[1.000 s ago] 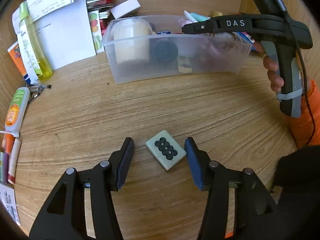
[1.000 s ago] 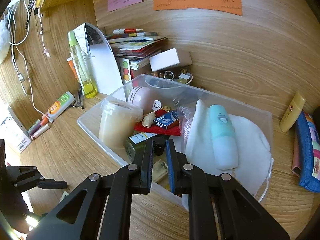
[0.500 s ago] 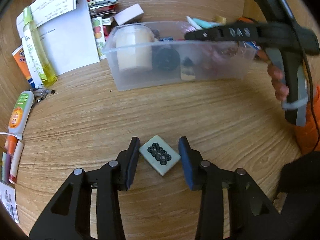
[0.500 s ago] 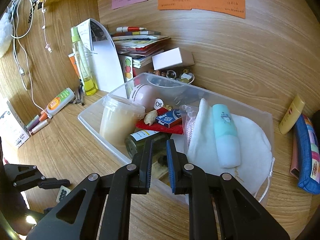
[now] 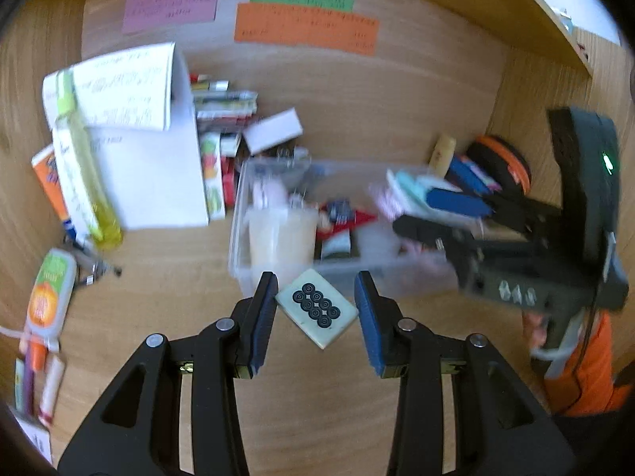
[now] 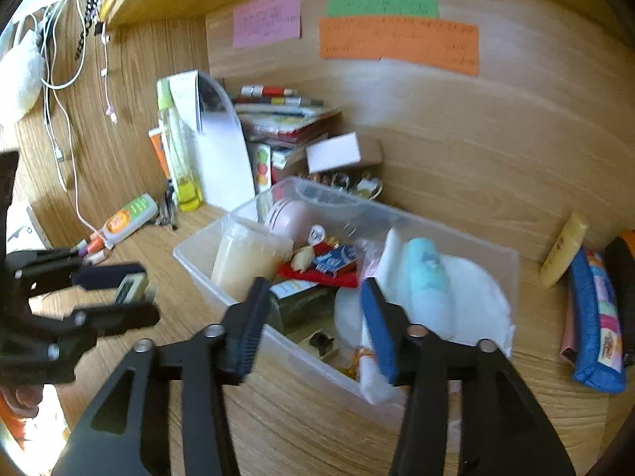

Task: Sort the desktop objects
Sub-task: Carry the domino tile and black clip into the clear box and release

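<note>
Transport is the step in hand: the left gripper [image 5: 315,311] is clenched on a pale mahjong tile [image 5: 316,308], pinched corner to corner and lifted clear of the desk [image 5: 158,285], just in front of the clear plastic bin [image 5: 242,214]. Next it must carry the tile over the bin's near wall and release into a free gap beside the cream tub [image 5: 279,238]. The right gripper [image 6: 311,319] hangs over the bin's front edge, its jaws just opened, apparently with nothing between them, though blur leaves that unsure. Only the right wrist view shows the bin's interior floor and the tile edge-on; only the left shows its dotted face.
</note>
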`<state>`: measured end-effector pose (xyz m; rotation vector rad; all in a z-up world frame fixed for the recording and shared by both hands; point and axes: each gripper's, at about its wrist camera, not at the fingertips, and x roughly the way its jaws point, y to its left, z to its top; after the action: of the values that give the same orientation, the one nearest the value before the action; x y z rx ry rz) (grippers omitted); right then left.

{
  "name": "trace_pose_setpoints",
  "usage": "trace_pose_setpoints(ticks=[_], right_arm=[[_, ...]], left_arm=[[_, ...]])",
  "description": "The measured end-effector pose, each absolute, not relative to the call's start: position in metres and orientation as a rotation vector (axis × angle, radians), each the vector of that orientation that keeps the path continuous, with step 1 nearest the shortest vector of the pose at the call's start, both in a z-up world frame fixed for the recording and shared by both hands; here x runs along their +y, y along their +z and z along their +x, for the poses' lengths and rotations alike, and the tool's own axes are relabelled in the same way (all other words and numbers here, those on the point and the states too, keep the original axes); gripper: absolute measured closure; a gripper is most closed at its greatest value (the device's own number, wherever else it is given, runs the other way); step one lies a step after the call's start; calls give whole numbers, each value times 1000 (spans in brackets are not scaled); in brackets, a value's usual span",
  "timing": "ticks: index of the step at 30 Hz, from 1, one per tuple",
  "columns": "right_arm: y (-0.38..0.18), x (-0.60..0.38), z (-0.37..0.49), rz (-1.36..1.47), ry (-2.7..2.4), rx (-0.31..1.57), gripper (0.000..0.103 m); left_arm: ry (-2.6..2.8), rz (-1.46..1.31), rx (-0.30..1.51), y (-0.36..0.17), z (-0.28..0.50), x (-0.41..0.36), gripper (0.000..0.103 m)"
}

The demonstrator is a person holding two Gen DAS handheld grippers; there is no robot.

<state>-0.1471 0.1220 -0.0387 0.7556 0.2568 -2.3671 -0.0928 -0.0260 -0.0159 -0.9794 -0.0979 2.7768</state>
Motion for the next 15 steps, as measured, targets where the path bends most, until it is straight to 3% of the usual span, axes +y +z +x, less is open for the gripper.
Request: trace_pose_setpoints(ticks=[2,4,9,15], right_arm=[[-34,126,-146,730,-2405,255,31],[-28,132,-146,703,-2450,248,22],[-15,150,-150,689,-2515,210,18],[-7,172,-149,700,-2550,162,1]], left_arm=[[2774,-964,-96,-12,-104,-22,64],[2764,-963,-91,-11,-118,-17,64],[2729,-988,-64,-17,-146,0,64],[2690,-1031,24,-29,-166,25,64]])
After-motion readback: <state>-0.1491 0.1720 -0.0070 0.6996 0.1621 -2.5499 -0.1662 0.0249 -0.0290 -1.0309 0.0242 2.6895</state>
